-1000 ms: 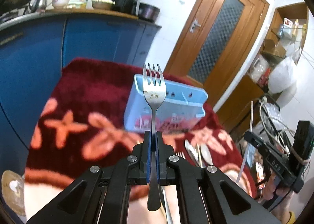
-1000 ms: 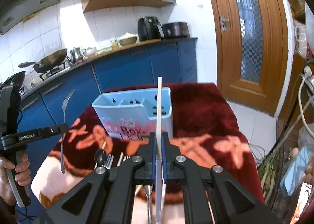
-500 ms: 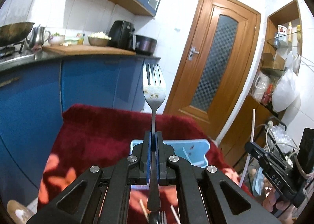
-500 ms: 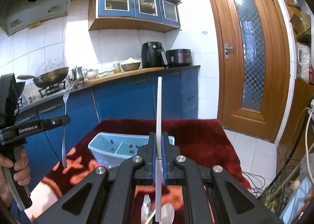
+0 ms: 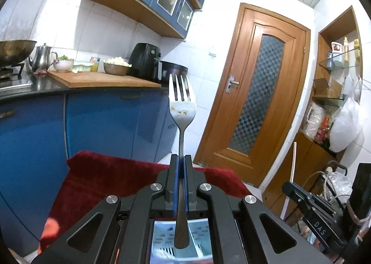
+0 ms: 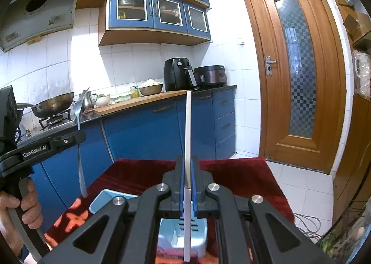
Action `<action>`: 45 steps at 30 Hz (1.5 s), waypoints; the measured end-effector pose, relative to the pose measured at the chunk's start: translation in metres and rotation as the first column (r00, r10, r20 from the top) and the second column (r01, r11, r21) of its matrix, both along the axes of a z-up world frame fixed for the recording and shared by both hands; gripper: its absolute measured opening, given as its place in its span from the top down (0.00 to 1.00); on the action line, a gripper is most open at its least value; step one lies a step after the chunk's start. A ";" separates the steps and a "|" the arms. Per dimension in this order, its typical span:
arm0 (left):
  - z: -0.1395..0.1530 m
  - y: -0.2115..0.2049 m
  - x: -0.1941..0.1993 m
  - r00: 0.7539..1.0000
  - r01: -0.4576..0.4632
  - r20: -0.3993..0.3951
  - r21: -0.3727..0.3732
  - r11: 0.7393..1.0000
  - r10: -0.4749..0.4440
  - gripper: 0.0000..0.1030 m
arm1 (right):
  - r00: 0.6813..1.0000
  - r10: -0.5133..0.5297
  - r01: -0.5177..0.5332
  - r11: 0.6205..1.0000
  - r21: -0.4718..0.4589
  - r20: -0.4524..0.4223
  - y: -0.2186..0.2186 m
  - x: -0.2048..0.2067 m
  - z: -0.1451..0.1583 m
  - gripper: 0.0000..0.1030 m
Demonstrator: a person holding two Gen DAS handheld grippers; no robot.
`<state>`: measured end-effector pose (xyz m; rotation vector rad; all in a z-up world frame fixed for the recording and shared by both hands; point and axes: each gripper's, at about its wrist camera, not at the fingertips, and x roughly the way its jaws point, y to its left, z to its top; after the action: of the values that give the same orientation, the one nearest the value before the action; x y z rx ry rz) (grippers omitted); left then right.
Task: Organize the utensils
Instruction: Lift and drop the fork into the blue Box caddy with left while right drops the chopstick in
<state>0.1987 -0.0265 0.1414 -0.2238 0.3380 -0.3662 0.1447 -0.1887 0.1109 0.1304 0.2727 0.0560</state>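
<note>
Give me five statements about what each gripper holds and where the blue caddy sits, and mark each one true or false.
1. The left gripper is shut on a fork, tines up. True.
2. The fork is clean. False: pale food residue sits below its tines.
3. The right gripper holds a spoon. False: it is shut on a white chopstick.
4. The blue caddy stands on the kitchen counter. False: it stands on the red cloth, below the grippers.
5. The wooden door is closed. True.

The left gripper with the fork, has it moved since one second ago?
Yes. The left gripper tilted up: the blue holder, earlier behind the fork tines, now lies below the fingers.
</note>
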 end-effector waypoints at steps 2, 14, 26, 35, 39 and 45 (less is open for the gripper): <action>-0.007 -0.004 0.004 1.000 -0.003 0.004 0.005 1.000 0.002 0.97 | 1.000 0.004 -0.004 1.000 0.001 0.006 0.002 0.009 -0.005 0.94; -0.070 -0.015 0.014 0.998 -0.030 0.048 0.075 0.997 0.026 0.97 | 1.000 0.017 -0.018 0.999 -0.041 -0.005 0.009 0.040 -0.049 0.94; -0.094 -0.024 0.006 0.999 -0.014 0.042 0.110 0.994 0.010 0.97 | 0.997 0.028 -0.034 0.996 -0.082 -0.075 0.011 0.042 -0.067 0.93; -0.095 -0.024 0.001 1.000 0.003 -0.012 0.117 0.993 -0.002 0.82 | 0.994 0.050 -0.056 0.996 -0.065 -0.093 0.008 0.037 -0.062 0.82; -0.089 -0.022 -0.008 1.000 0.010 -0.020 0.118 0.993 -0.008 0.71 | 0.995 0.059 -0.063 0.997 -0.042 -0.080 0.007 0.028 -0.056 0.79; -0.076 -0.014 -0.023 0.999 0.022 -0.041 0.102 0.995 -0.018 0.70 | 0.996 0.063 -0.065 0.997 -0.038 -0.062 0.011 0.008 -0.041 0.78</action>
<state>0.1757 -0.0408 0.0656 -0.1274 0.3973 -0.3631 0.1523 -0.1781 0.0700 0.0841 0.3382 0.1103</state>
